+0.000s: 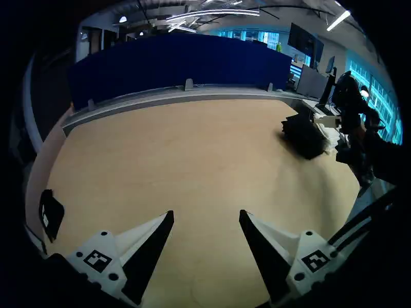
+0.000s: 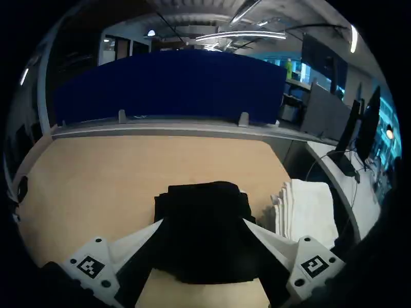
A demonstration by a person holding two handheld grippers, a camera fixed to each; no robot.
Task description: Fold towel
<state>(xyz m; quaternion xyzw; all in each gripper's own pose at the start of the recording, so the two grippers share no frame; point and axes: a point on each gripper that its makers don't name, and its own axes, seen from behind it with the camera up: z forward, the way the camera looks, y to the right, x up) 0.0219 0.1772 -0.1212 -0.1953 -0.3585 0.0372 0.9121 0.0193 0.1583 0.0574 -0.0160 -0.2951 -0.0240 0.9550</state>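
Left gripper view: left gripper (image 1: 205, 213) was spread wide over bare wooden table (image 1: 180, 154), nothing between its fingers. Black towel stack (image 1: 304, 136) sat at the table's far right edge. Right gripper view: right gripper (image 2: 204, 222) was also spread, fingers flanking the black towel stack; contact unclear. White towel stack (image 2: 308, 208) lay just beside it, to the right.
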